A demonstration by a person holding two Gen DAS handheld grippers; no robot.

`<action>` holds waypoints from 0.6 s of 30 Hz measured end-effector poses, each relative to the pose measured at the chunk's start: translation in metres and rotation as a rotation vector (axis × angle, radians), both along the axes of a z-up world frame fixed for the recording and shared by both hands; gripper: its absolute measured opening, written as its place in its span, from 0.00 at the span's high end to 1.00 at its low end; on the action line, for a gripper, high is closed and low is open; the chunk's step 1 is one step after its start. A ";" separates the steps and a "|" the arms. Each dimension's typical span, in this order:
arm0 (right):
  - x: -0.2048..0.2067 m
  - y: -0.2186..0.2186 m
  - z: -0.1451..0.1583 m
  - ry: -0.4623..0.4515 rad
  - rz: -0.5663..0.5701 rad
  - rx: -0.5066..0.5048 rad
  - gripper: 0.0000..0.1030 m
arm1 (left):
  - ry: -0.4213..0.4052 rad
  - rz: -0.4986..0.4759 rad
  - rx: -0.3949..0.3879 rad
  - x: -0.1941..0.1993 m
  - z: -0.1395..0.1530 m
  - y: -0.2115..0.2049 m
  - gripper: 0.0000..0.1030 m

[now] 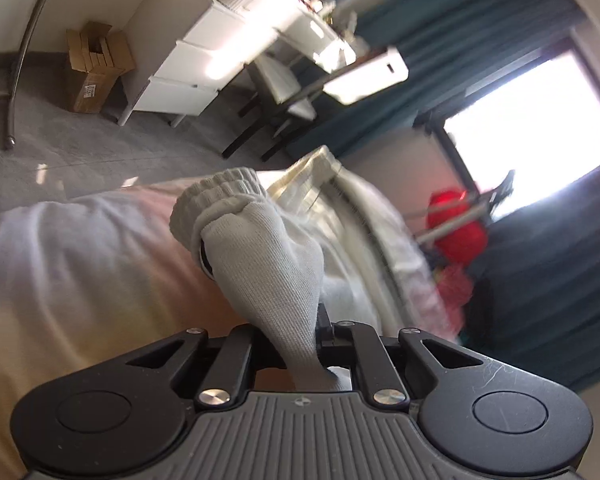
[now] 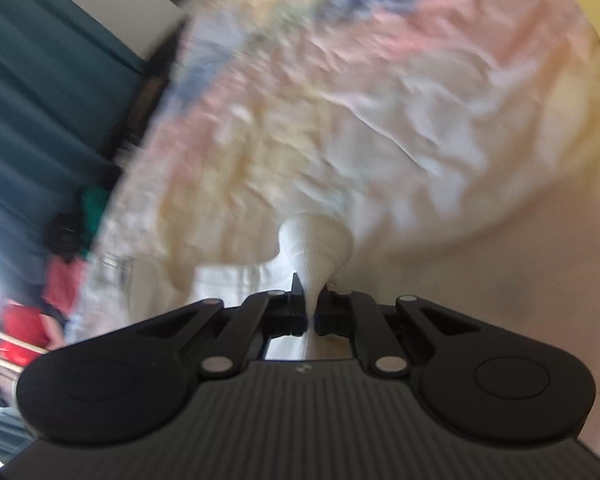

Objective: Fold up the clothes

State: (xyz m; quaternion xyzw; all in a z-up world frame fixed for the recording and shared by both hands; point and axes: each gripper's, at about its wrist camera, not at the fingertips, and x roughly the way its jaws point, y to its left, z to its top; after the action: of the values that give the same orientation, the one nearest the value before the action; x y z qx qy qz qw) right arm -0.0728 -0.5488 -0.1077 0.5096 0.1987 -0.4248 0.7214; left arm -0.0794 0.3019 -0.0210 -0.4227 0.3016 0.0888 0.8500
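Left gripper [image 1: 300, 344] closed on a grey-white ribbed sock [image 1: 256, 248], pinched at the narrow end; cuff end standing free above the jaws, folded back on itself in a thick ribbed roll. Right gripper [image 2: 310, 308] likewise closed on pale ribbed knit [image 2: 316, 244], fabric squeezed thin between the jaws and flaring into a rounded bulge just beyond them. Cannot tell whether both views show the same sock or two.

Location of the task item: held clear above the bed [image 1: 80, 264], not lying on it. Judged reason for the hold: pinching near an end lets the knit hang and straighten, ready for pairing or doubling over.

Materials and shapes, all placed relative to the sock:
- Sock: stretchy knit, fine vertical ribbing, matt, soft and likely to slip if tugged sideways.
- Beneath it, bed cover in pastel pink, yellow and white, crumpled, lightly creased cotton look; blurred in the right wrist view.
- Beyond it, cream folded fabric [image 1: 312, 176] with a ribbed edge, resting on the bed.
- Farther beyond, white drawer unit [image 1: 204, 68], dark-legged chair [image 1: 276, 92], cardboard box [image 1: 96, 68] on grey carpet.
- To the right of it, teal curtain [image 1: 540, 264], bright window [image 1: 532, 128], red garments [image 1: 456, 228] on a rack.

Stage judged: early, sock lifted, no fold made yet.
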 end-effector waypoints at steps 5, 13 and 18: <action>0.006 0.003 0.002 0.060 -0.026 -0.027 0.82 | 0.101 -0.151 0.147 0.000 0.011 -0.013 0.46; 0.021 0.041 0.054 0.019 -0.026 -0.406 0.31 | 0.014 -0.221 0.599 -0.009 0.074 -0.080 0.21; 0.067 0.068 0.043 -0.038 0.181 -0.284 0.31 | -0.090 -0.504 0.704 0.064 0.071 -0.183 0.15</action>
State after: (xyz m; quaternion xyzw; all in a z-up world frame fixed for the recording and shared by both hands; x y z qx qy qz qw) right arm -0.0054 -0.4811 -0.0648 0.3906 0.1680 -0.3722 0.8251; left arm -0.0158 0.1187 0.0504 -0.0239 0.3091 -0.0426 0.9498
